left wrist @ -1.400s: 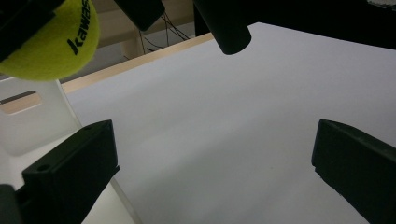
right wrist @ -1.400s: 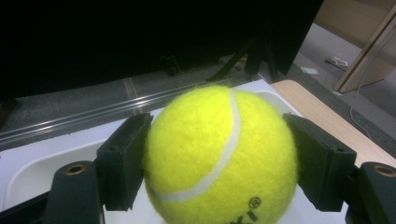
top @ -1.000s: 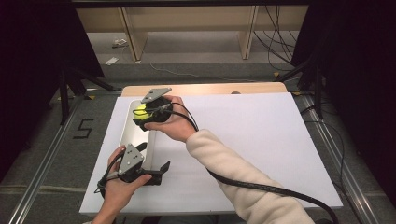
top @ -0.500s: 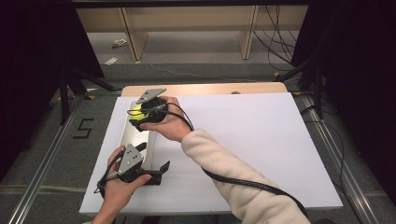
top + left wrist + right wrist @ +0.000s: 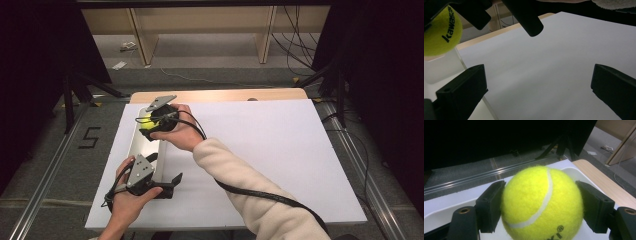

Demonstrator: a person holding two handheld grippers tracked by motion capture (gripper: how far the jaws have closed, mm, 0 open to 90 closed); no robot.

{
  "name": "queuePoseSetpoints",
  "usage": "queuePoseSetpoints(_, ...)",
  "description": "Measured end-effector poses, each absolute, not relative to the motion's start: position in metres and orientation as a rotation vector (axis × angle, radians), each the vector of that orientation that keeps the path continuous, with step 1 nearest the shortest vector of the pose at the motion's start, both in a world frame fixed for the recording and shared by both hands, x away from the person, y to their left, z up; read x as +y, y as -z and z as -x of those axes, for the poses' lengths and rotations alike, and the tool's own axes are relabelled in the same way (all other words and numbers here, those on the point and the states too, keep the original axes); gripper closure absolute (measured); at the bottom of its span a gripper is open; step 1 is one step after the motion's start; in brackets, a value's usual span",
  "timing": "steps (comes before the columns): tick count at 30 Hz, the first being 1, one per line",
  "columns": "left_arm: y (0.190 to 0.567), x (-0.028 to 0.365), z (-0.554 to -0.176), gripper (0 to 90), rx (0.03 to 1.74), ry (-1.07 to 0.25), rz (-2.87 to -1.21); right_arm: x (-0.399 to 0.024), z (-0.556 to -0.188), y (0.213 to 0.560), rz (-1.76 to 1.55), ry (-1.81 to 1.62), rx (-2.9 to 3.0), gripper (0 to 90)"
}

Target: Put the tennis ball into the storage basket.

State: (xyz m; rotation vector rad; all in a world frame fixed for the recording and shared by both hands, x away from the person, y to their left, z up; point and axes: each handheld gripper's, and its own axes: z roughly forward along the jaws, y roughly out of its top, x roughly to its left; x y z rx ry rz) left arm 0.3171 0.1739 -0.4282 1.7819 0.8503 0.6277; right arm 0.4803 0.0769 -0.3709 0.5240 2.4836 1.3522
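- Above the far end of the white tray, tennis ball is clamped between both jaws of right gripper.
- Left gripper rests at tray's near end, jaws apart, holding nothing.
- Tray sits at left on white table.

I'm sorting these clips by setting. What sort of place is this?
Probably a lab or recording workspace, not a home: a white-covered table ringed by black curtains, metal floor rails with a taped number, loose cables and bare wooden shelving behind.
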Motion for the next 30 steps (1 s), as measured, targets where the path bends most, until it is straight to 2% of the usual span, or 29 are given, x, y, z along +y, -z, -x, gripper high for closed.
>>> queuePoseSetpoints(30, 0.429, 0.173, -0.318, 0.0, 0.847, -0.621, -1.792, 0.092, -0.486, 0.379, -0.530, -1.331, 2.518, 27.5)
